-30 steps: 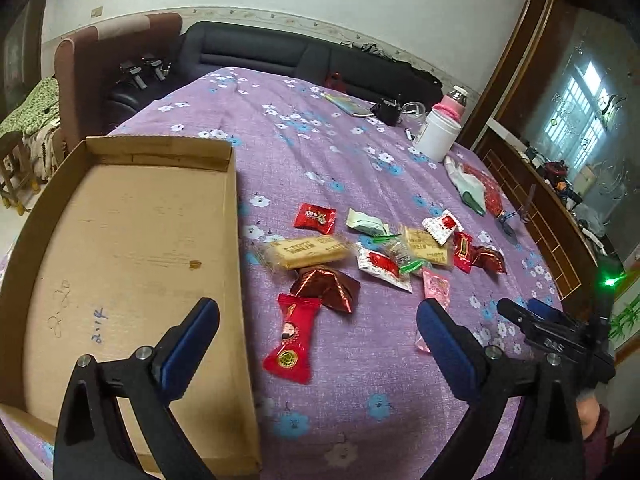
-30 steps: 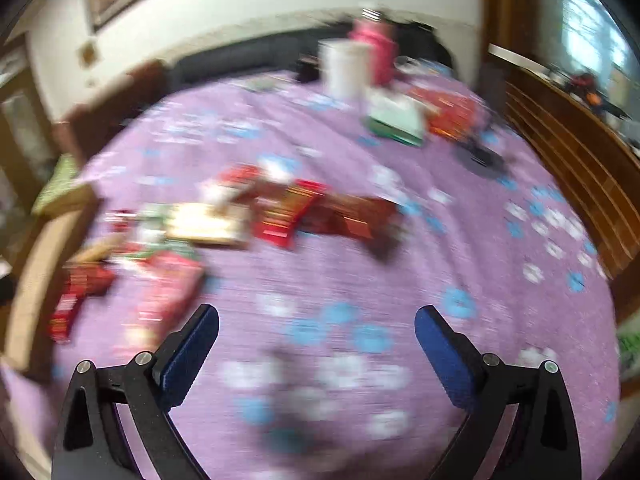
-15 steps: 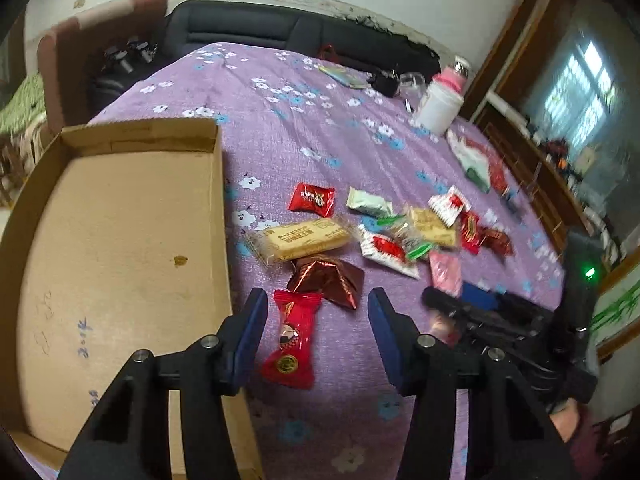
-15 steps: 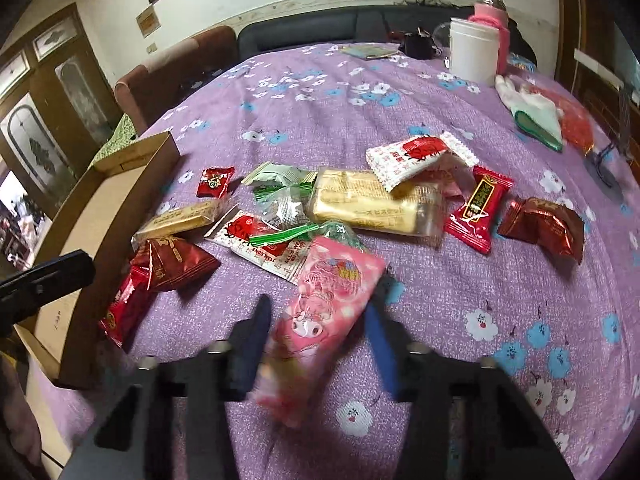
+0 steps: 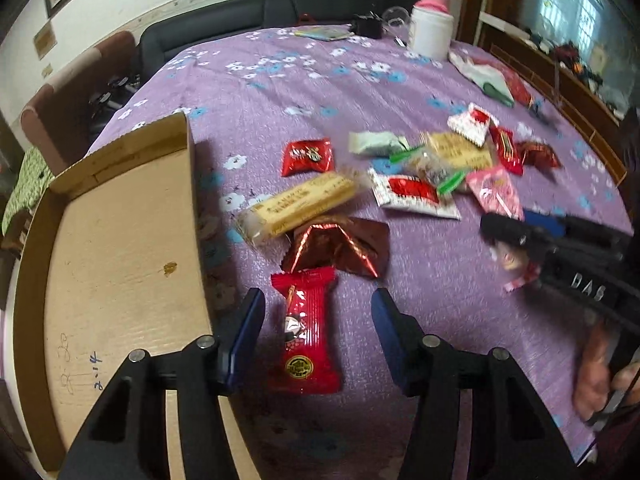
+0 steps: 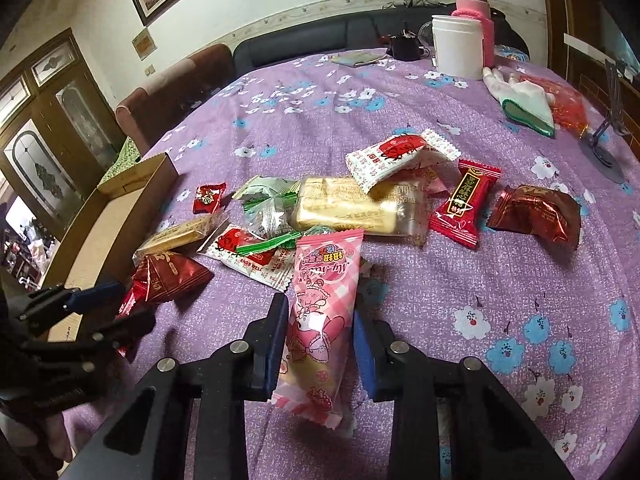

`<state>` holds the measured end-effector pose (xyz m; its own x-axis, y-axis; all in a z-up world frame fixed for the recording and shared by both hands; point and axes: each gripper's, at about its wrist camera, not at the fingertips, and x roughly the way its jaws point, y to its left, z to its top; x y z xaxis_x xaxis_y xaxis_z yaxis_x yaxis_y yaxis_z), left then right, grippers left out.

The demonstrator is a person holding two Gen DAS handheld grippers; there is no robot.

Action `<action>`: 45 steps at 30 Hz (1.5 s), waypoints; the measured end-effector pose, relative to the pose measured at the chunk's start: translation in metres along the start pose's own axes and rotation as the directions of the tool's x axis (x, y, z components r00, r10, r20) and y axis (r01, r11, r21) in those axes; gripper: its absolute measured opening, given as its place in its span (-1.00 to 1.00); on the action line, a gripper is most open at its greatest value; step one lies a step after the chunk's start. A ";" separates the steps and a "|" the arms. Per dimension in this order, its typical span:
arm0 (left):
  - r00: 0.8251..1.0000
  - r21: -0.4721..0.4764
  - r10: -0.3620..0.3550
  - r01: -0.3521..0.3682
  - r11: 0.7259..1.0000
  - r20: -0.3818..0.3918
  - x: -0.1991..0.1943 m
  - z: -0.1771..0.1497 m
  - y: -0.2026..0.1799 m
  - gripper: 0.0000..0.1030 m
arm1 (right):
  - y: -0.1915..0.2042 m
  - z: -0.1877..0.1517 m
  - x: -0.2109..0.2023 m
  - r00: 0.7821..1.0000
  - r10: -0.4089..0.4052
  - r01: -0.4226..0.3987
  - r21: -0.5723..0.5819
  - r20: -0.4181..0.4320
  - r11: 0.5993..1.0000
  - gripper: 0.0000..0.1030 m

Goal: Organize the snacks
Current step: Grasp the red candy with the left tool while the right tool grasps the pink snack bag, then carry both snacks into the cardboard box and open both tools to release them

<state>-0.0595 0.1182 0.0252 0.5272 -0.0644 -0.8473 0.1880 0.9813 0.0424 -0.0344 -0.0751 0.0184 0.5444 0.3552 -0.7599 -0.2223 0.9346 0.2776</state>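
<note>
We see soft daylight from the window, upper right | faint shadows under snacks | left view motion-blurred, right view sharper | strong fisheye bending and dark corners at the edges of both views.

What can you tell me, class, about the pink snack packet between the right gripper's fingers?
The pink snack packet is a long, glossy plastic wrapper with a pink-and-white check, cartoon figures and crimped ends. It lies lengthwise between the fingers of the right gripper, whose jaws are closing and whose pads appear to touch its sides. Its far end points at the snack pile, reaching a white-and-red sachet; its near end looks slightly raised off the purple flowered cloth.
</note>
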 end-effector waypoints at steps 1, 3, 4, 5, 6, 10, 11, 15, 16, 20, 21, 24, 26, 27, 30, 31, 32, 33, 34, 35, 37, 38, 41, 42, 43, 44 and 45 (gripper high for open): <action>1.000 0.013 0.008 -0.008 1.000 0.003 0.000 -0.001 -0.002 0.05 | 0.000 0.000 0.000 1.000 0.002 -0.002 0.001 0.000 1.000 -0.36; 1.000 0.035 -0.009 0.009 0.999 0.006 0.001 -0.001 -0.004 -0.08 | -0.001 -0.001 0.000 1.000 0.004 -0.004 0.001 -0.002 1.000 -0.36; 1.000 0.043 -0.016 0.016 0.999 0.008 0.000 -0.001 -0.006 -0.11 | -0.001 -0.001 0.000 1.000 0.003 -0.003 0.000 -0.002 1.000 -0.35; 1.000 0.056 -0.022 0.021 0.998 0.017 -0.001 -0.002 -0.008 -0.11 | -0.001 -0.001 0.000 1.000 0.003 -0.003 0.000 -0.002 1.000 -0.35; 0.999 0.069 -0.029 0.027 0.997 0.022 -0.001 -0.003 -0.010 -0.11 | -0.001 -0.001 0.000 1.000 0.003 -0.003 0.000 -0.002 1.000 -0.35; 1.000 0.067 0.002 -0.001 0.998 -0.007 0.008 -0.003 -0.007 -0.10 | -0.001 -0.001 -0.001 1.000 0.003 -0.003 0.001 -0.002 1.000 -0.35; 1.000 0.069 0.005 -0.004 0.998 -0.012 0.009 -0.003 -0.007 -0.10 | -0.001 -0.001 -0.001 1.000 0.003 -0.003 0.000 -0.002 1.000 -0.35; 1.000 0.077 0.003 -0.002 0.997 -0.011 0.009 -0.003 -0.008 -0.19 | -0.001 -0.001 -0.001 1.000 0.003 -0.003 0.000 -0.002 1.000 -0.35; 1.000 0.074 -0.022 0.023 0.997 -0.014 0.008 -0.003 -0.008 -0.49 | -0.001 -0.001 -0.001 1.000 0.003 -0.003 -0.001 -0.002 1.000 -0.35; 0.999 0.041 -0.043 0.043 0.998 0.003 0.005 -0.008 -0.002 -0.65 | -0.001 -0.001 -0.001 1.000 0.008 -0.008 0.000 -0.001 1.000 -0.36; 0.999 0.030 -0.049 0.048 0.998 0.010 0.003 -0.010 -0.001 -0.66 | -0.001 -0.002 -0.001 1.000 0.016 -0.016 0.002 -0.002 1.000 -0.40; 0.997 -0.012 -0.079 0.080 0.997 0.025 -0.005 -0.013 0.005 -0.65 | -0.001 -0.002 -0.002 0.999 0.035 -0.035 0.010 -0.002 0.999 -0.41; 0.992 -0.038 -0.116 0.118 0.992 0.038 -0.012 -0.017 0.006 -0.65 | -0.002 -0.002 -0.004 0.999 0.049 -0.049 0.015 0.008 0.999 -0.41; 0.990 -0.048 -0.134 0.136 0.990 0.046 -0.016 -0.019 0.007 -0.65 | -0.002 -0.002 -0.007 0.999 0.051 -0.052 0.017 0.017 0.999 -0.42; 0.980 -0.072 -0.183 0.188 0.979 0.079 -0.031 -0.022 0.010 -0.65 | -0.004 -0.003 -0.017 0.997 0.055 -0.057 0.028 0.049 0.998 -0.42; 0.975 -0.083 -0.203 0.211 0.974 0.096 -0.039 -0.023 0.013 -0.65 | -0.003 -0.004 -0.021 0.997 0.056 -0.058 0.030 0.058 0.998 -0.42; 0.972 -0.089 -0.212 0.221 0.971 0.106 -0.045 -0.023 0.016 -0.65 | -0.003 -0.005 -0.026 0.996 0.056 -0.058 0.033 0.066 0.998 -0.42; 0.969 -0.094 -0.218 0.229 0.969 0.118 -0.050 -0.023 0.019 -0.65 | -0.002 -0.006 -0.031 0.996 0.056 -0.059 0.036 0.071 0.998 -0.42; 0.965 -0.100 -0.227 0.241 0.965 0.133 -0.057 -0.022 0.023 -0.65 | 0.000 -0.007 -0.037 0.996 0.057 -0.059 0.036 0.073 0.998 -0.42; 0.958 -0.112 -0.246 0.263 0.958 0.149 -0.065 -0.022 0.029 -0.65 | 0.002 -0.008 -0.042 0.996 0.059 -0.062 0.033 0.073 0.998 -0.42; 0.945 -0.136 -0.276 0.300 0.944 0.174 -0.074 -0.018 0.044 -0.65 | 0.011 -0.007 -0.054 0.995 0.067 -0.068 0.013 0.073 0.998 -0.42; 0.943 -0.143 -0.280 0.307 0.941 0.180 -0.077 -0.017 0.050 -0.65 | 0.015 -0.006 -0.057 0.995 0.070 -0.070 0.001 0.072 0.998 -0.42; 0.945 -0.175 -0.264 0.298 0.938 0.191 -0.080 -0.009 0.074 -0.65 | 0.037 0.006 -0.062 0.995 0.090 -0.088 -0.044 0.053 0.995 -0.41; 0.948 -0.183 -0.257 0.291 0.939 0.190 -0.079 -0.007 0.080 -0.65 | 0.043 0.010 -0.060 0.994 0.100 -0.097 -0.053 0.044 0.994 -0.41; 0.951 -0.190 -0.243 0.279 0.941 0.191 -0.078 -0.004 0.087 -0.65 | 0.049 0.013 -0.058 0.994 0.108 -0.106 -0.060 0.034 0.993 -0.41; 0.957 -0.195 -0.214 0.251 0.948 0.194 -0.077 -0.001 0.097 -0.65 | 0.056 0.018 -0.054 0.993 0.118 -0.116 -0.066 0.023 0.991 -0.41; 0.960 -0.198 -0.201 0.239 0.951 0.194 -0.076 0.000 0.102 -0.65 | 0.065 0.023 -0.050 0.991 0.132 -0.131 -0.073 0.011 0.989 -0.41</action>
<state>-0.0807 0.2234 0.0936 0.6290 -0.2945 -0.7194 0.1409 0.9533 -0.2671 -0.0575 -0.0321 0.0877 0.5188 0.4759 -0.7102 -0.3502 0.8762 0.3313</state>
